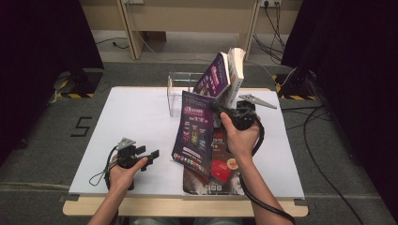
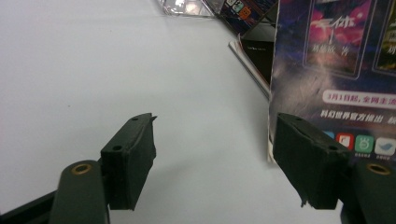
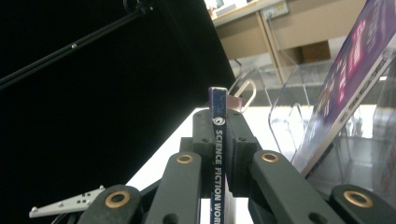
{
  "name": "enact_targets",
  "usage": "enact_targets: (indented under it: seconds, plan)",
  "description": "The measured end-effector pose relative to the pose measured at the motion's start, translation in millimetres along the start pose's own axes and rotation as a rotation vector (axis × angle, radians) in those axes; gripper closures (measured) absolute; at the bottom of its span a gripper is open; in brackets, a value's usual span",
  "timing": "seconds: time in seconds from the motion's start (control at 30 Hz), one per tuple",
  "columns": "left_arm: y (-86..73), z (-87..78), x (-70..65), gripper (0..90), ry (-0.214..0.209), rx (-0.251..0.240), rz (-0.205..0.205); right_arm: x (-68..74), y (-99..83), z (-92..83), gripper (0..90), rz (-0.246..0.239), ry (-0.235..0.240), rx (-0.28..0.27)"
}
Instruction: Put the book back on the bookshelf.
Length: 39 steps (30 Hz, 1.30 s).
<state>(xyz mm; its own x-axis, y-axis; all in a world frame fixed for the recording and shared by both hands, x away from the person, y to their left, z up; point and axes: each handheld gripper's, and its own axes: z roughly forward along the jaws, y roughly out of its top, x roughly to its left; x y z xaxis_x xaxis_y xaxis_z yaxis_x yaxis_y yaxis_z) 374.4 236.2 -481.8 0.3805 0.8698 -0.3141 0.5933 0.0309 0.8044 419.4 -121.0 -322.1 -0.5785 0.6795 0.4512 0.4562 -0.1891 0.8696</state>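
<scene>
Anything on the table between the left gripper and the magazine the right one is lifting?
Nothing: bare white table separates the open left gripper from the lifted magazine, as the high view and the left gripper view show.

Tool [image 3: 219,154] clamped on upright magazine spine [image 3: 218,140], beside clear stand [image 3: 289,121].

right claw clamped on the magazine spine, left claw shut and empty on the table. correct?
One slip: the left claw is open, not shut. The left gripper view shows its jaws wide apart with nothing between them. The right claw does clamp the magazine by its spine, per the right gripper view.
</scene>
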Motion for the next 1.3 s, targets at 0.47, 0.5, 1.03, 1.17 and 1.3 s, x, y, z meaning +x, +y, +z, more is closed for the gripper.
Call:
enact_targets:
  seconds: [0.47,0.5,1.03,1.17,1.3]
  plan:
    - [0.0,-0.2,-0.3,28.9,0.006,-0.008,0.005,7.4,16.9,-5.4,84.9,-0.049,-0.023,-0.071]
    - [-0.1,-0.2,-0.4,29.0,0.006,-0.007,0.006,7.3,17.5,-5.4,84.9,-0.053,-0.026,-0.076]
    - [-1.1,1.5,-0.7,29.1,0.002,-0.008,0.007,11.2,34.4,-7.1,84.9,-0.07,-0.044,-0.152]
    - [-1.5,2.0,-1.0,29.1,0.002,-0.007,0.007,11.1,39.4,-7.4,84.9,-0.064,-0.041,-0.17]
    - [-1.4,2.0,-1.4,29.1,0.002,-0.008,0.008,10.5,44.5,-6.6,84.9,-0.064,-0.045,-0.182]
